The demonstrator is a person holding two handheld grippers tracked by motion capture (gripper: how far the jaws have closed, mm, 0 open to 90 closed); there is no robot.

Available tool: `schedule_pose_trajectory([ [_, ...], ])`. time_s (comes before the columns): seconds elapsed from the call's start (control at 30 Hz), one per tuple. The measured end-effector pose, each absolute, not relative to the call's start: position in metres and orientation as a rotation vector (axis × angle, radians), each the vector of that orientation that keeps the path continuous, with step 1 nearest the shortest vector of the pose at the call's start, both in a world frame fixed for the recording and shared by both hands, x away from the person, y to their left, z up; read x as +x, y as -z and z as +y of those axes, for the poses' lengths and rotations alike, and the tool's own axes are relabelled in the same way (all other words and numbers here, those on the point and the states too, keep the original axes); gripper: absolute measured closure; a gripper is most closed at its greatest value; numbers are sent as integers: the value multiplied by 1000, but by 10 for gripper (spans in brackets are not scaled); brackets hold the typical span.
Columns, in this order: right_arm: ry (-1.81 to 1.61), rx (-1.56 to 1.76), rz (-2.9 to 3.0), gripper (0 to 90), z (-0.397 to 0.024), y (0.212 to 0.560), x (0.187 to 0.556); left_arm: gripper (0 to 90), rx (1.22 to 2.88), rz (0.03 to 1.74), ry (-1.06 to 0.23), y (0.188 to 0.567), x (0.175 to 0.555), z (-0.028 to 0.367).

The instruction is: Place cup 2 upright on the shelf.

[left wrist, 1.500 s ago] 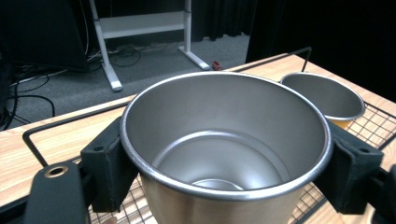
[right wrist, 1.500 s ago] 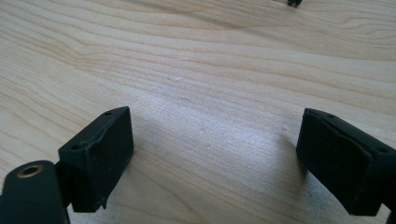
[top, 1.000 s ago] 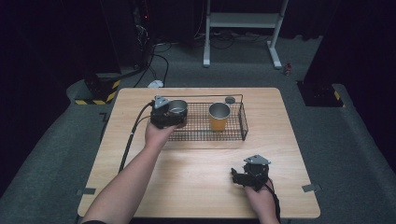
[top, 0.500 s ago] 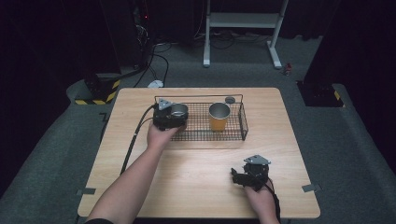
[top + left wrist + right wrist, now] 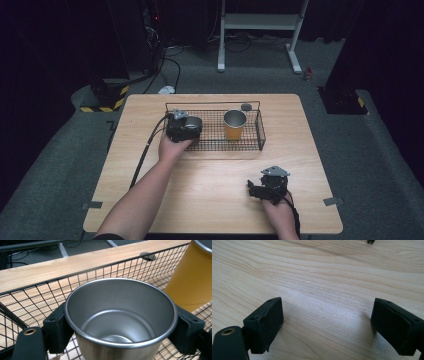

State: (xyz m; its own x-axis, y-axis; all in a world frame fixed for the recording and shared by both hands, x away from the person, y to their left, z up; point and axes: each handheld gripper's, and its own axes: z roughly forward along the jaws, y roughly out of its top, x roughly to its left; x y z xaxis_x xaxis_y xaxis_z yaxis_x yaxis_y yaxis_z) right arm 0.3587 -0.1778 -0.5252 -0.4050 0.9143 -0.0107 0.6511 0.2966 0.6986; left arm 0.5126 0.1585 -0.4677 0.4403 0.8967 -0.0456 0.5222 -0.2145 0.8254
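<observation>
- Steel cup [image 5: 121, 322] first: bare brushed metal, round, with a rolled rim and a stepped ring low inside; its mouth faces up and it reads as upright. From the high view it sits at the 9 o'clock end of the wire basket [image 5: 260, 131], held just above or on the mesh floor, which one I cannot tell.
- Wooden table [image 5: 210, 200], pale with straight grain, carries everything; a small dark round disc [image 5: 246, 107] lies on it just past the basket's far wall, toward 12 o'clock.
- Black wire basket, rectangular with a fine grid floor and low walls, stands in the far half of the table, around 12 o'clock from the table's middle.
- Yellow cup [image 5: 234, 125] with a metal-looking rim stands upright in the basket, at 3 o'clock from the steel cup, apart from it.
- Left gripper [image 5: 183, 127] reaches over the basket's near wall; its two black jaws press the steel cup's sides just under the rim, one at 9 and one at 3 o'clock in its own view, clamped on it.
- Right gripper [image 5: 269, 188] rests low at the table's 5 o'clock corner area, jaws wide apart with bare wood between them, gripping nothing.
</observation>
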Motion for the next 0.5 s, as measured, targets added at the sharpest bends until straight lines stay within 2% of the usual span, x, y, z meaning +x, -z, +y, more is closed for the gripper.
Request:
schedule_pose_trajectory([
  [0.5, -873, 1397, 2164, 110, -178, 525, 359, 185, 1940, 1231, -576, 474, 515, 155],
])
